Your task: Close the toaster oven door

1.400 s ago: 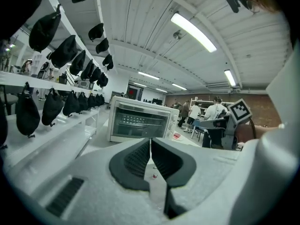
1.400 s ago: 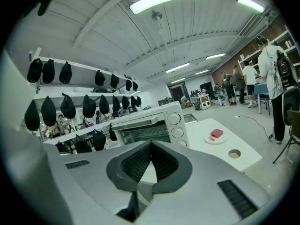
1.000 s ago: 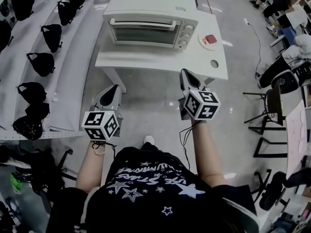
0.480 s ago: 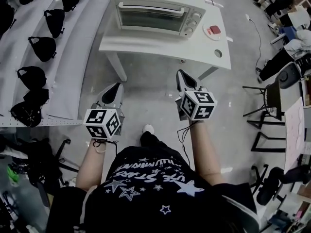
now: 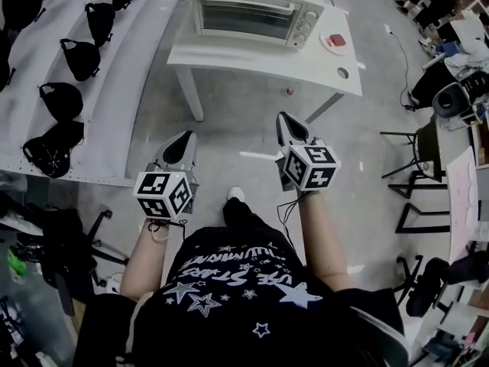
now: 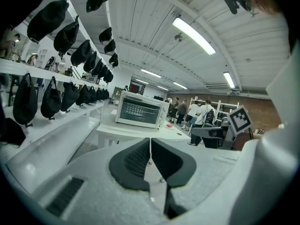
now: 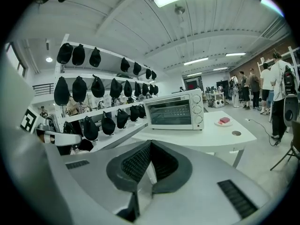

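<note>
A white toaster oven (image 5: 256,10) stands on a white table (image 5: 267,60) at the top of the head view, with its glass door upright against the front and the handle along the top edge. The oven shows too in the left gripper view (image 6: 140,109) and the right gripper view (image 7: 174,110), some way ahead. My left gripper (image 5: 181,139) and right gripper (image 5: 289,122) hang over the floor, well short of the table. The left gripper (image 6: 150,146) and the right gripper (image 7: 150,150) are both shut with nothing between the pads.
A small plate with a red thing (image 5: 334,42) lies on the table right of the oven. White shelves with several black bags (image 5: 69,60) run along the left. Chairs (image 5: 428,155) stand at the right. People (image 7: 281,78) stand in the background.
The table and oven have slid toward the top of the head view and look smaller, so I have drawn back from them. Both grippers stay shut, held the same way.
</note>
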Tool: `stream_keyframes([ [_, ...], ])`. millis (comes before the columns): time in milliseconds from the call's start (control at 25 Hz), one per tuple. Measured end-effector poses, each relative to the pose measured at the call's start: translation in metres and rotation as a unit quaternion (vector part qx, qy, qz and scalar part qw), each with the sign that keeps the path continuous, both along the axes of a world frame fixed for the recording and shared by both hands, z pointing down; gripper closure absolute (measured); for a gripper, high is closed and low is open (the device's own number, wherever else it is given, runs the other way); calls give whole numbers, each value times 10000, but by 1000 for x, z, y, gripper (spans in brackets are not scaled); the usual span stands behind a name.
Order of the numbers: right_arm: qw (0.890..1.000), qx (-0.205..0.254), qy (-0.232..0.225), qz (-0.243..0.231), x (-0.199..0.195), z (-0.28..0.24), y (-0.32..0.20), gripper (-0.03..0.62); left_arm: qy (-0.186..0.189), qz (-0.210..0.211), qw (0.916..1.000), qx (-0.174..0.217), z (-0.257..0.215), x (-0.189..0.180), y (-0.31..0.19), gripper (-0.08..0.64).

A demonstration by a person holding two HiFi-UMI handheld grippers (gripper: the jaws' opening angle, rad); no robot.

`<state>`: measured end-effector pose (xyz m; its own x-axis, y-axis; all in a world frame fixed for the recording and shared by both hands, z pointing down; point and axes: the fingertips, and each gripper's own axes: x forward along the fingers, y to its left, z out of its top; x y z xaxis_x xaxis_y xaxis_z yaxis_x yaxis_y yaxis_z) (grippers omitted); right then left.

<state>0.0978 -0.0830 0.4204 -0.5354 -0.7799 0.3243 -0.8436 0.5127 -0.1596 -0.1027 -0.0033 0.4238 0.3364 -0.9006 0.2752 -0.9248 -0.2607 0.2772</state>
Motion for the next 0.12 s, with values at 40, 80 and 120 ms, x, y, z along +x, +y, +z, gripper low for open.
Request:
stream_keyframes([
  [40, 10000, 10, 6, -20, -1, 0, 7, 591, 1, -3, 10000, -3, 0, 0, 7, 535],
  [80, 10000, 19, 12, -39, -1, 0, 15, 591, 1, -8, 10000, -8, 1, 1, 14, 535],
  [120, 10000, 27, 18, -57, -2, 1, 22, 591, 0, -14, 10000, -13, 2, 1, 21, 535],
])
